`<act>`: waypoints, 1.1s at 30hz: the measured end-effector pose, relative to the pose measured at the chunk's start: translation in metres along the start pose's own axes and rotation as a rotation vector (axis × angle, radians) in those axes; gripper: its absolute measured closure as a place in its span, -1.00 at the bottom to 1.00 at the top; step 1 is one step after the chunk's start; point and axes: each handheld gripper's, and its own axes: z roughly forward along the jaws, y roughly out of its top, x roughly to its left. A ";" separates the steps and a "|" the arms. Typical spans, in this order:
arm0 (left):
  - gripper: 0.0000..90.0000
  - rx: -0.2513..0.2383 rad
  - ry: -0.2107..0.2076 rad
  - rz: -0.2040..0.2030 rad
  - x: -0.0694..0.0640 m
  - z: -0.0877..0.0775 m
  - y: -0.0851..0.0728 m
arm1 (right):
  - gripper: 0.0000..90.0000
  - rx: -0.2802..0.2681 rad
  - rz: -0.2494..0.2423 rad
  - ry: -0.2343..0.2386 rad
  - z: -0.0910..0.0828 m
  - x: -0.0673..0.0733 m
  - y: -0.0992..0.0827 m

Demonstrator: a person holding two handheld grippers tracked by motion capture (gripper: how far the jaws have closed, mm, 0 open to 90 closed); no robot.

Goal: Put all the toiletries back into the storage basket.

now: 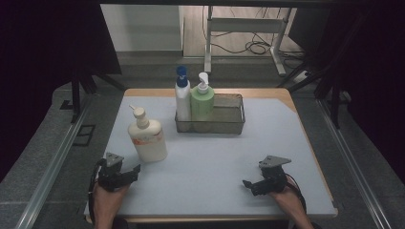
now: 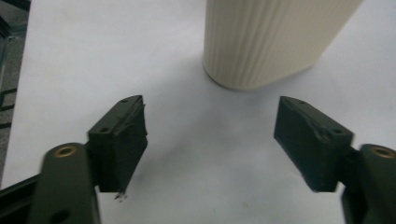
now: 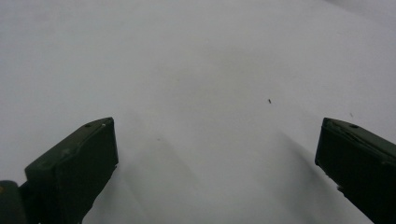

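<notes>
**Cream bottle stands before the left gripper**

On the bench [image 1: 215, 157] the cream pump bottle [image 1: 146, 138] stands upright, near the left gripper [image 1: 125, 172]. Its fingers [image 2: 122, 140] are apart, holding nothing. The right gripper [image 1: 253, 185] is wide open and empty.

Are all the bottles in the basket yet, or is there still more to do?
Two look done: the blue-capped bottle and the green pump bottle stand in the wire basket. The cream pump bottle stands outside it on the table mat. The left gripper faces that bottle's base with open jaws, not touching it. The right gripper rests open and empty. Probably left: grab and move that bottle.
</notes>
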 end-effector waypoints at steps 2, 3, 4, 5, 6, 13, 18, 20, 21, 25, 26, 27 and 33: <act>-0.23 -0.002 0.008 0.005 0.003 0.002 0.003 | -1.00 0.010 0.008 0.004 0.001 -0.001 -0.001; -0.17 -0.005 0.010 0.005 0.004 0.002 0.005 | -0.99 0.012 0.010 0.006 0.001 -0.002 0.000; -0.11 -0.009 0.008 0.005 0.006 0.003 0.007 | -0.98 0.016 0.011 0.008 0.002 -0.002 -0.001; -0.05 -0.011 0.005 0.005 0.007 0.004 0.009 | -0.98 0.020 0.012 0.006 0.003 -0.002 -0.001; 0.01 -0.012 0.004 0.006 0.008 0.006 0.010 | -0.98 0.024 0.010 0.000 0.003 -0.001 0.000; 0.57 0.015 -0.028 0.011 0.010 0.020 0.020 | -1.00 0.027 -0.002 -0.008 0.004 0.000 -0.001; 0.98 0.021 -0.054 0.000 0.015 0.029 0.024 | -1.00 0.027 -0.001 -0.008 0.004 0.000 -0.001; 0.99 0.027 -0.058 0.009 0.016 0.033 0.026 | -1.00 0.027 -0.001 -0.008 0.004 0.000 -0.001; 0.99 0.027 -0.059 0.012 0.017 0.034 0.026 | -1.00 0.027 -0.001 -0.008 0.004 0.000 -0.001; 0.99 0.022 -0.071 0.002 0.021 0.042 0.029 | -1.00 0.027 -0.001 -0.008 0.004 0.000 -0.001; 0.99 0.024 -0.075 0.002 0.023 0.043 0.030 | -1.00 0.027 0.000 -0.007 0.004 0.000 -0.001; 0.99 0.021 -0.079 -0.006 0.024 0.045 0.030 | -1.00 0.027 -0.001 -0.008 0.004 0.000 -0.001; 0.99 0.014 -0.130 -0.030 0.029 0.053 0.031 | -1.00 0.026 -0.001 -0.008 0.004 0.000 -0.001</act>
